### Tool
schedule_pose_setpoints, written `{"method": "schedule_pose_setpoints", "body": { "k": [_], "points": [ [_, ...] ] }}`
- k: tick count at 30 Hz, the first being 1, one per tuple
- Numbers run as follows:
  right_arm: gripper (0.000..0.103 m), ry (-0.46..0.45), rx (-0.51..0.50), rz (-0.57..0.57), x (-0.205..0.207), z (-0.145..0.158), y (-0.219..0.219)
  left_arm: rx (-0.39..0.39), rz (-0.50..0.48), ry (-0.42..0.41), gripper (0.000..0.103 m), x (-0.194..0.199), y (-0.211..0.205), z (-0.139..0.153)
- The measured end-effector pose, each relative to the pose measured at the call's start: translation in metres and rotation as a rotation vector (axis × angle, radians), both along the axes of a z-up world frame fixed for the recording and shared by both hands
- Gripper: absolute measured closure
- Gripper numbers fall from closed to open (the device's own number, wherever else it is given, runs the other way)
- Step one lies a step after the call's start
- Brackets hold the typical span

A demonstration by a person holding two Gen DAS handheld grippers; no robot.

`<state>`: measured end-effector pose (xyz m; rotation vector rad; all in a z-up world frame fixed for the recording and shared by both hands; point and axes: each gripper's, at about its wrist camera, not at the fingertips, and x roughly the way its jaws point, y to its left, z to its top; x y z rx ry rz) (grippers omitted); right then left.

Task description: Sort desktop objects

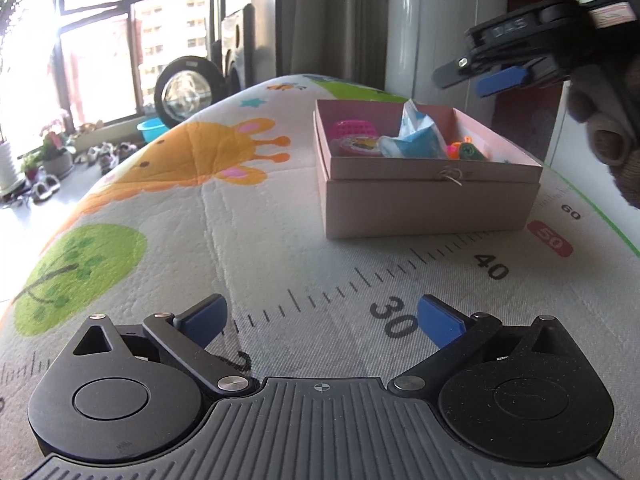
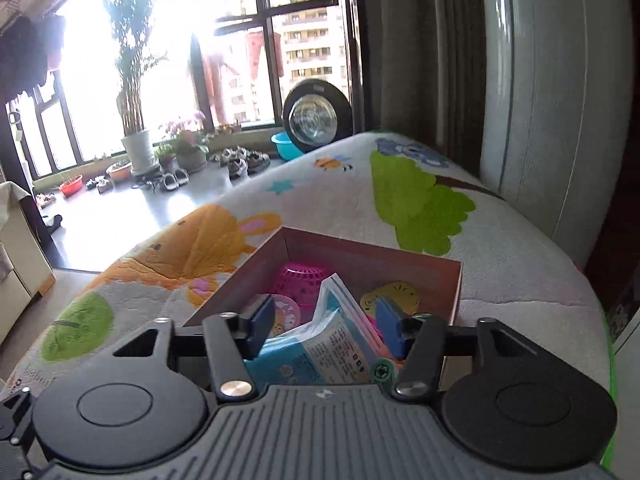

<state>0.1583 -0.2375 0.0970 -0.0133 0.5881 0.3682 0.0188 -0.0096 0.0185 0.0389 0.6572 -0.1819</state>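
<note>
A pink cardboard box (image 1: 420,204) stands open on the printed mat. Inside it lie a blue-and-white tissue packet (image 1: 416,136), a pink mesh basket (image 1: 356,128), a round cartoon disc (image 1: 358,146) and small orange and green toys (image 1: 466,150). My left gripper (image 1: 320,308) rests open low over the mat in front of the box, nothing between its blue pads. My right gripper (image 1: 472,80) hovers above the box's far right corner. In the right wrist view it (image 2: 323,306) is open over the box (image 2: 360,252), with the tissue packet (image 2: 332,344) lying loose below the pads.
The mat (image 1: 240,220) shows a giraffe, trees and a ruler scale; its left edge drops to the floor. A grey column (image 2: 552,100) and curtain stand behind the box. A gloved hand (image 1: 608,136) holds the right gripper. Shoes and potted plants (image 2: 136,148) line the window.
</note>
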Motion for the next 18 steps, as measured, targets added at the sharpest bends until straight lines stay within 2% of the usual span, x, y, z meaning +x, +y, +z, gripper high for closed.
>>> {"method": "schedule_pose_setpoints", "body": {
  "k": [2, 3, 6, 9, 13, 15, 18],
  "points": [
    [0.003, -0.042, -0.008, 0.015, -0.033, 0.005, -0.003, -0.034, -0.002, 0.028, 0.0, 0.0, 0.002, -0.003],
    [0.0, -0.05, -0.015, 0.024, -0.049, 0.003, -0.004, -0.044, -0.003, 0.045, 0.0, 0.0, 0.002, -0.005],
    [0.0, -0.006, -0.042, 0.06, -0.088, -0.016, -0.002, -0.044, 0.003, 0.084, 0.0, -0.001, -0.001, -0.009],
    [0.0, 0.044, -0.07, 0.034, -0.113, -0.044, 0.0, -0.029, 0.043, 0.094, 0.0, -0.009, -0.006, -0.009],
    [0.0, 0.127, -0.047, -0.033, -0.124, -0.078, -0.004, 0.036, 0.124, 0.092, 0.0, -0.023, -0.013, -0.011],
    [0.0, 0.167, -0.036, -0.054, -0.124, -0.09, -0.006, 0.044, 0.161, 0.078, 0.0, -0.029, -0.014, -0.012],
    [0.0, 0.152, -0.107, -0.054, -0.124, -0.102, 0.001, 0.039, 0.188, 0.074, 0.0, -0.031, -0.015, -0.013]
  ]
}}
